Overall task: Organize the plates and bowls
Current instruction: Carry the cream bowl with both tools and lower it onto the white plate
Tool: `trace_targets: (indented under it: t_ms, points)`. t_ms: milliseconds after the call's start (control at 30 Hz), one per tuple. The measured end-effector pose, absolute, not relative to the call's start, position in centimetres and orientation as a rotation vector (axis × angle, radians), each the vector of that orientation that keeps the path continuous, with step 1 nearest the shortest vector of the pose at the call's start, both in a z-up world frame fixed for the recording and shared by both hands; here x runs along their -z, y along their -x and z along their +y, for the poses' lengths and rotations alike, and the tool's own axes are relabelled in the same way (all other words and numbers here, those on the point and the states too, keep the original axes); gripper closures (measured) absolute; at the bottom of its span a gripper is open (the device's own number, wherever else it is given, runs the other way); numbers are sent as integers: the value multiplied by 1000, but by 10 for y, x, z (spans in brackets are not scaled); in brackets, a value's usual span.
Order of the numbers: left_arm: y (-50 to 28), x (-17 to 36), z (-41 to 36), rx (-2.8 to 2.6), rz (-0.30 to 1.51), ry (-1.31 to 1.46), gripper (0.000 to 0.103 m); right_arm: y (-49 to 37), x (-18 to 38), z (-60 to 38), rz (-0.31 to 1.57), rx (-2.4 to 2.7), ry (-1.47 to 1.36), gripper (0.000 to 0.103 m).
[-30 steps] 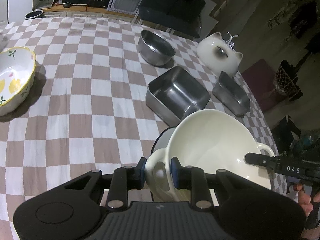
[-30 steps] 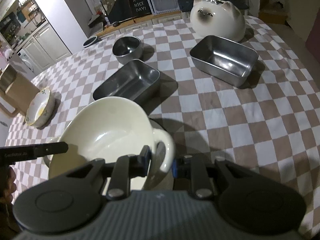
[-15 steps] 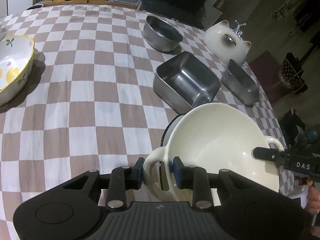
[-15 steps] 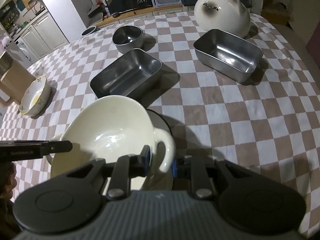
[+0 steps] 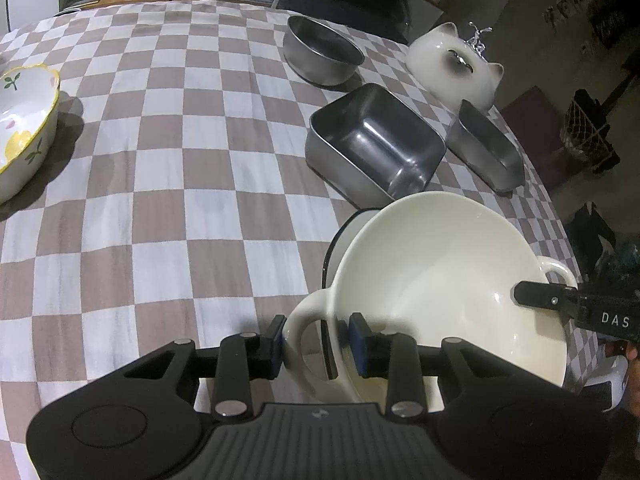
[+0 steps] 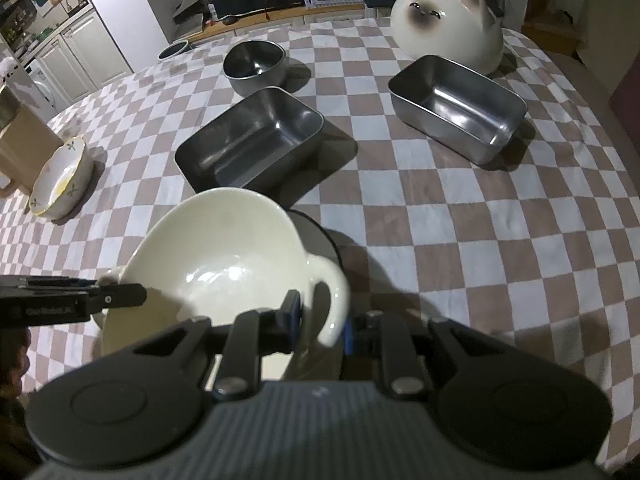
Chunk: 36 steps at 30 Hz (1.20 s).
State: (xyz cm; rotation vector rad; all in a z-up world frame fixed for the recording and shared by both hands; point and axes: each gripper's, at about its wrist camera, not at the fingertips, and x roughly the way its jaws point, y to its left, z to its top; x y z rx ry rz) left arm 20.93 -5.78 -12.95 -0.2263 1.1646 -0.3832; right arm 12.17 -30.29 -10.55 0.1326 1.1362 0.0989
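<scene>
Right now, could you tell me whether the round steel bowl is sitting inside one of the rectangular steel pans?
No, the round steel bowl stands by itself on the checked cloth, behind the nearer rectangular pan.

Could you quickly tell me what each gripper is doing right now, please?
Left gripper: fingers opening, the cream bowl's handle between them.
Right gripper: closed on the bowl's other handle.

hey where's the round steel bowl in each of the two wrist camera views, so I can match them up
Left wrist view: the round steel bowl sits upper centre, near the table's far edge, just beyond the nearer rectangular steel tray.
Right wrist view: the round steel bowl is upper left of centre, again just beyond that tray.
Shared landmark: the white cat-shaped ornament, to the bowl's right in both views.
</scene>
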Motion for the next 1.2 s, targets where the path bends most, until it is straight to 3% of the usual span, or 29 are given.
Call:
trace_targets:
  t_ms: [600,1200]
  points:
    - [-208,126,-68,405,1151,94,65,-129,108,-302,1185,-122,-85,76]
    - [-206,120,-66,437,1131,67,62,-139,120,-296,1235,-95,-3,63]
